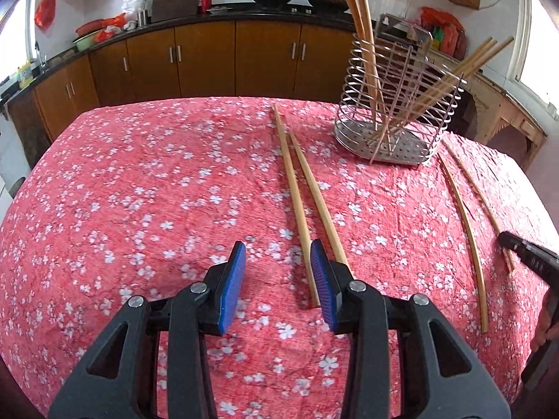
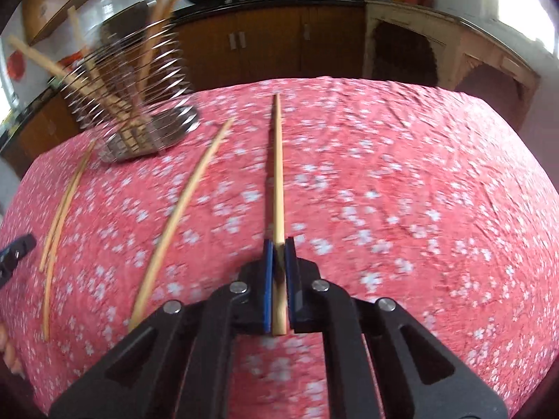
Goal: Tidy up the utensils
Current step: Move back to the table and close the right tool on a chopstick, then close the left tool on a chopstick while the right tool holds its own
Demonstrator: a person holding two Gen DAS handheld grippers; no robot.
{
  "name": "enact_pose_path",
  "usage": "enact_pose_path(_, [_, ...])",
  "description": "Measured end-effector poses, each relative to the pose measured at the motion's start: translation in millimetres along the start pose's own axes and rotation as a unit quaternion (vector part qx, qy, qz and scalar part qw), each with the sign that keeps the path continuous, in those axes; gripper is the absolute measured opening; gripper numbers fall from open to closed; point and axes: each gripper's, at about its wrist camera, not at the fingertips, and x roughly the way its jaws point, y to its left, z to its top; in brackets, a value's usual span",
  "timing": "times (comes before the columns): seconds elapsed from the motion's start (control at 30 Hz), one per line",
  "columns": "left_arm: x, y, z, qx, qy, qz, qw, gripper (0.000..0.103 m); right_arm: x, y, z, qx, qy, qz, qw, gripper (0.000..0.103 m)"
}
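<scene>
My left gripper [image 1: 278, 244] hangs low over the pink flowered tablecloth [image 1: 139, 192] with its blue pads apart. The near end of one bamboo chopstick [image 1: 295, 192] lies between them, close to the right pad and not pressed. A second chopstick [image 1: 314, 192] beside it runs under the right finger. My right gripper [image 2: 278, 241] is shut on the near end of another chopstick [image 2: 277, 174], which points straight ahead across the cloth. A wire utensil holder [image 1: 394, 104] with several chopsticks standing in it sits at the back of the table.
Two more chopsticks [image 1: 464, 230] lie on the cloth right of the holder; the right wrist view shows one of them [image 2: 181, 209] just left of the held one. Black tip of the other gripper [image 1: 524, 251] shows at the right edge. Wooden cabinets [image 1: 209, 59] stand behind the table.
</scene>
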Motion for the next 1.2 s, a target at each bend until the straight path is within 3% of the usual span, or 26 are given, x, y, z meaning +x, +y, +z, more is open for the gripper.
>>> enact_pose_path(0.1, [5, -4, 1, 0.003, 0.009, -0.003, 1.0, 0.039, 1, -9, 2, 0.013, 0.003, 0.012, 1.0, 0.008])
enact_pose_path(0.33, [18, -14, 1, 0.013, 0.026, 0.004, 0.9996, 0.038, 1, 2, -2, -0.02, -0.009, -0.007, 1.0, 0.008])
enact_pose_path(1.2, [22, -7, 3, 0.005, 0.022, 0.009, 0.9997, 0.037, 1, 1, -2, -0.022, -0.009, -0.003, 1.0, 0.008])
